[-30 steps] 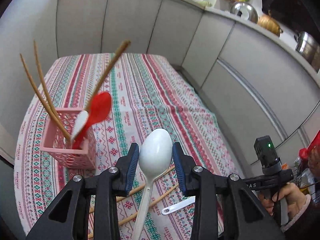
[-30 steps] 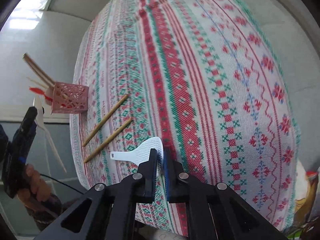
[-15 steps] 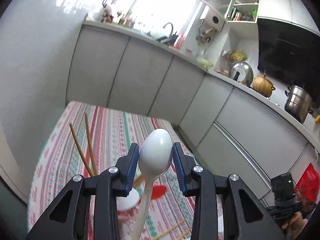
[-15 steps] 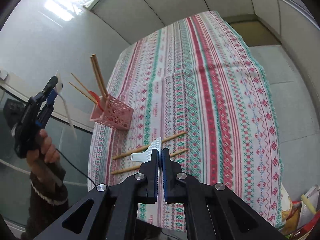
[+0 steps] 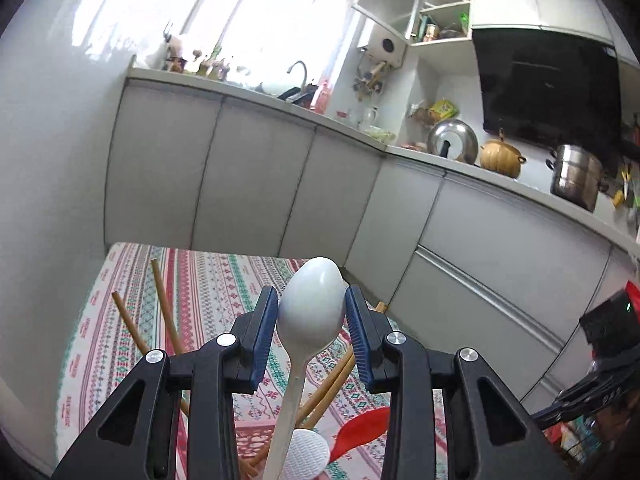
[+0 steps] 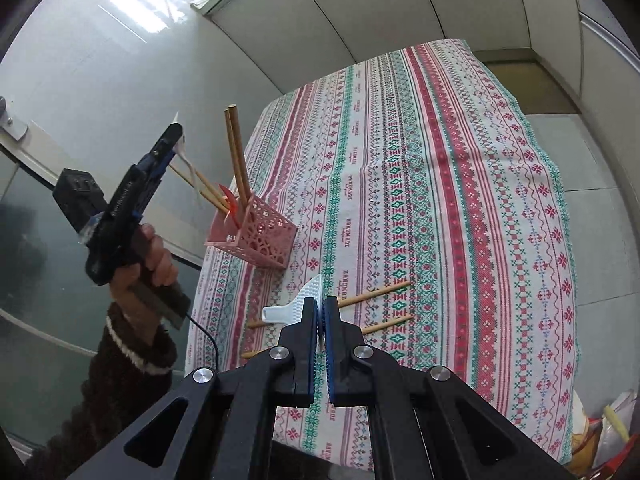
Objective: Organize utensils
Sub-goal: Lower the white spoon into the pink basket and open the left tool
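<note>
**Spoon over the basket, scoop lifted**

My left gripper (image 5: pixel 311 332) pinches the white spoon (image 5: pixel 310 312) by its bowl, handle hanging down toward the pink basket (image 6: pixel 256 236), so it can drop in upright among the chopsticks (image 6: pixel 236 152). My right gripper (image 6: pixel 320 316) is pressed together on the white scoop (image 6: pixel 298 306), above two loose chopsticks (image 6: pixel 376 290) near the tablecloth (image 6: pixel 460 200) edge; the far cloth lies open.
</note>
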{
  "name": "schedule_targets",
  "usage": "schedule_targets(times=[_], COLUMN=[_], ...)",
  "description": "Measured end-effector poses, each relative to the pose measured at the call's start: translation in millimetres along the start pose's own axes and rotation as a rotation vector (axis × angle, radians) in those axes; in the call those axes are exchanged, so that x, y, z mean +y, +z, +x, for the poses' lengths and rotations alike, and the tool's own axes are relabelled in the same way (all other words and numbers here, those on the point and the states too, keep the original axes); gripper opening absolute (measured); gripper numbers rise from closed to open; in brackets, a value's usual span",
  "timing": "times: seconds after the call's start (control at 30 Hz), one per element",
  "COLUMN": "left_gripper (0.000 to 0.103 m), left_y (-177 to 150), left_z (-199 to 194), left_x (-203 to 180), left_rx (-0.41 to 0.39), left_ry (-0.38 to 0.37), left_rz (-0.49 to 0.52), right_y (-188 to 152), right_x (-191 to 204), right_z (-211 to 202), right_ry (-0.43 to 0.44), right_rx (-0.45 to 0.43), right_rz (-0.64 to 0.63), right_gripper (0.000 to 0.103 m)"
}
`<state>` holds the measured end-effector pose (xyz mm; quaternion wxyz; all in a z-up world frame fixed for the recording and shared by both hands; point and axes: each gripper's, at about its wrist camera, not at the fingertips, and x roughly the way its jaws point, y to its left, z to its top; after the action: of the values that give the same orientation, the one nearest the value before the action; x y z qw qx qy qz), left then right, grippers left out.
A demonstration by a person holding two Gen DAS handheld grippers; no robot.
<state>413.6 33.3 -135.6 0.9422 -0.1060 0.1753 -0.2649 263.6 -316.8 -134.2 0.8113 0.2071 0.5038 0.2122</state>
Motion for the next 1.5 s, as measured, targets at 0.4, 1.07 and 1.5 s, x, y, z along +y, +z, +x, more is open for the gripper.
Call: schedule_targets(times=[0.4,1.07,1.5], left_gripper=[0.037,0.038,0.072], left_y=[-30,-54,-37], left_z=[4,-5,-28], left_x=[35,40,9], left_rx=[-0.022,0.001,0.161], left_ry=[-0.090,-0.096,-0.015], left_rz=[-0.009,-0.029,-0.038], right_y=[-2,-4,1], right_x=[6,17,35], right_z=[12,14,-7], right_ry=[0.013,0.027,-0.034], right_rx=[0.035,0.029,-0.061], right_rz=[-0.009,0.004,-0.047], right_gripper=[0.004,0.004,0.004])
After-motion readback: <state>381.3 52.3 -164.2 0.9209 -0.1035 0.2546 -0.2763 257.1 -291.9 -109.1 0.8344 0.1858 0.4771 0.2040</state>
